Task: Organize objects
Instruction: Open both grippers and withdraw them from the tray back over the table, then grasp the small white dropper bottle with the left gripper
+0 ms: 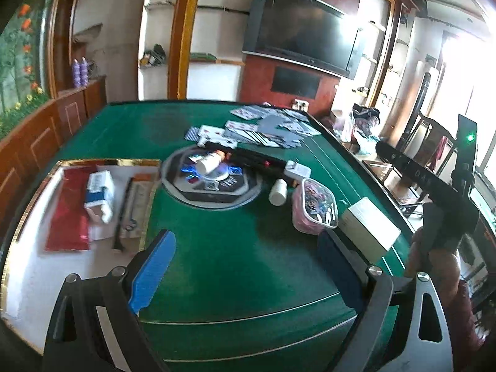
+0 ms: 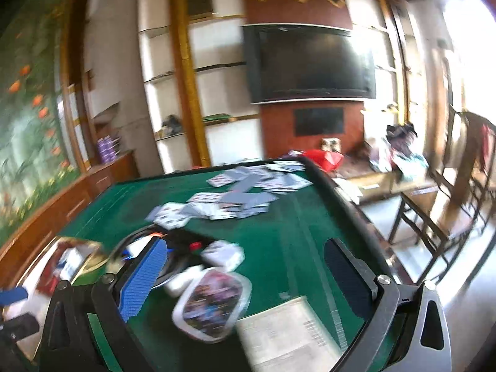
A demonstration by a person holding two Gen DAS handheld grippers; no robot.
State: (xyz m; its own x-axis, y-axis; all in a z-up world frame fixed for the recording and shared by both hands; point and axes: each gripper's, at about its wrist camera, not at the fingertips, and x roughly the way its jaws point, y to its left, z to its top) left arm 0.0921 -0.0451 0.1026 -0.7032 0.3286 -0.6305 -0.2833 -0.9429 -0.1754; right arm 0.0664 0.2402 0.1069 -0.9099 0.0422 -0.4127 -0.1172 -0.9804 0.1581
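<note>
Blue-padded and standing wide with nothing between its jaws, the left gripper [image 1: 238, 266] hangs over bare green felt at the near edge of the tabletop [image 1: 223, 241]. The right gripper [image 2: 245, 282] is likewise spread and empty, angled down over the clear-lidded container [image 2: 212, 302] and the white box [image 2: 288, 338]. Further out lie a white bottle [image 1: 278, 192], a second bottle [image 1: 208, 163] on the central hub, and scattered playing cards [image 1: 263, 130] at the far side. The gold-rimmed tray [image 1: 28, 210] at near left already holds several items. Judgement: between placements; the next move calls for lowering onto a loose item, probably the container. A hand [image 1: 434, 248] grips the right tool's handle.
</note>
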